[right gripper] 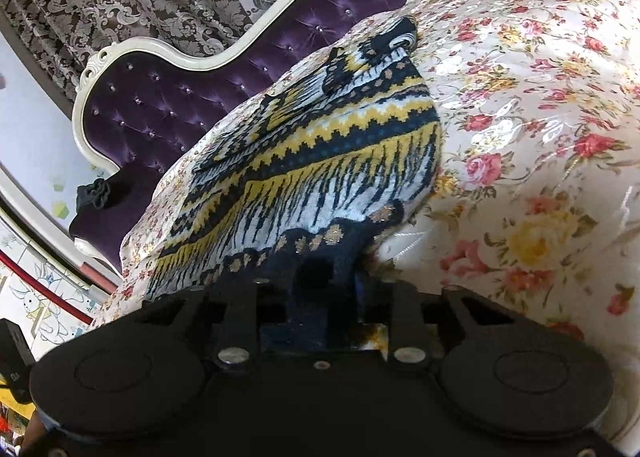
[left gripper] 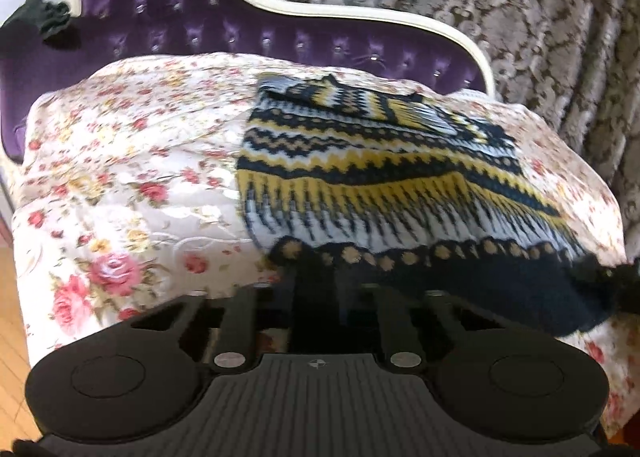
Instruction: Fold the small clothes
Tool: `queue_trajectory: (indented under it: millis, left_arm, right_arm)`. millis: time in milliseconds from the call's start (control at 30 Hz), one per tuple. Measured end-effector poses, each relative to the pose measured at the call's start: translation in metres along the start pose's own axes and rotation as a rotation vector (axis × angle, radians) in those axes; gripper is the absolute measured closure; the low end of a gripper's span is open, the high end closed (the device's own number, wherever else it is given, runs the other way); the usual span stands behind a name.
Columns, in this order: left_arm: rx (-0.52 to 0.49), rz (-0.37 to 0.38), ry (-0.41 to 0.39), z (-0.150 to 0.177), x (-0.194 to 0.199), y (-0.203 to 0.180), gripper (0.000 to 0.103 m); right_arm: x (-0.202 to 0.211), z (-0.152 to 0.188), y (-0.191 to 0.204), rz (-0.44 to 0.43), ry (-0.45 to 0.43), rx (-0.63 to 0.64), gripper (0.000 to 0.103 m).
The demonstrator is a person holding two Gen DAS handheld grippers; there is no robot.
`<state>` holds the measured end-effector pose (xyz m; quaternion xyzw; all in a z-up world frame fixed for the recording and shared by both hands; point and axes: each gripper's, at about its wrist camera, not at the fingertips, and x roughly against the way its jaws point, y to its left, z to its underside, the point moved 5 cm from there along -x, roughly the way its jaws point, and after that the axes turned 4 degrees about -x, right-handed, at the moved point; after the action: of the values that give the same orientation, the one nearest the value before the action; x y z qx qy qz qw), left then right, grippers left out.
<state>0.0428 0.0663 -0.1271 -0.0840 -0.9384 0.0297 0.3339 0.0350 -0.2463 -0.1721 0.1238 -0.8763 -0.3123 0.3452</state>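
Note:
A small knitted sweater (left gripper: 360,177) with navy, yellow and white zigzag bands lies on a floral bedspread (left gripper: 132,177). My left gripper (left gripper: 316,277) is shut on the sweater's dark navy hem at its near left corner. The same sweater shows in the right wrist view (right gripper: 304,161), stretched away toward the headboard. My right gripper (right gripper: 320,281) is shut on the navy hem at its other near corner, with the cloth bunched between the fingers. The fingertips of both grippers are hidden by the hem.
A purple tufted headboard (left gripper: 192,29) with a white frame stands behind the bed. A dark scrunched cloth (left gripper: 44,17) hangs on its left end. Patterned curtains (left gripper: 520,37) hang behind. Wooden floor (left gripper: 12,297) shows at the left.

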Motion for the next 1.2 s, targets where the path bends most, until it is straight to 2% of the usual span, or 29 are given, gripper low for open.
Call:
queue_trajectory:
  millis: [67,100,133,333,600,667,933,1200]
  left_arm:
    - [0.029,0.024,0.002,-0.001,0.000,0.004,0.092]
    - [0.035,0.036,-0.002,-0.002,0.001,0.004,0.093]
    - [0.042,0.048,-0.010,-0.004,0.003,0.005,0.093]
    - [0.098,0.118,-0.072,-0.029,0.018,0.011,0.093]
    - [0.156,0.192,-0.151,-0.076,0.023,0.015,0.093]
    - [0.151,0.198,-0.171,-0.088,0.021,0.016,0.098]
    - [0.126,0.203,-0.232,-0.139,-0.001,0.017,0.098]
    - [0.144,0.196,-0.258,-0.191,-0.047,0.026,0.098]
  right_arm:
    - [0.000,0.000,0.002,0.007,-0.003,0.014,0.064]
    - [0.000,0.000,0.003,0.021,-0.004,0.024,0.080]
    - [-0.001,0.000,0.004,0.038,0.002,0.036,0.088]
    - [0.011,-0.013,0.007,-0.009,-0.019,0.021,0.089]
    - [0.031,-0.062,0.025,-0.098,-0.128,0.010,0.089]
    - [0.030,-0.076,0.032,-0.115,-0.149,0.022,0.089]
    - [0.007,-0.129,0.053,-0.145,-0.195,0.081,0.089]
    - [-0.036,-0.185,0.054,-0.152,-0.223,0.073,0.089]
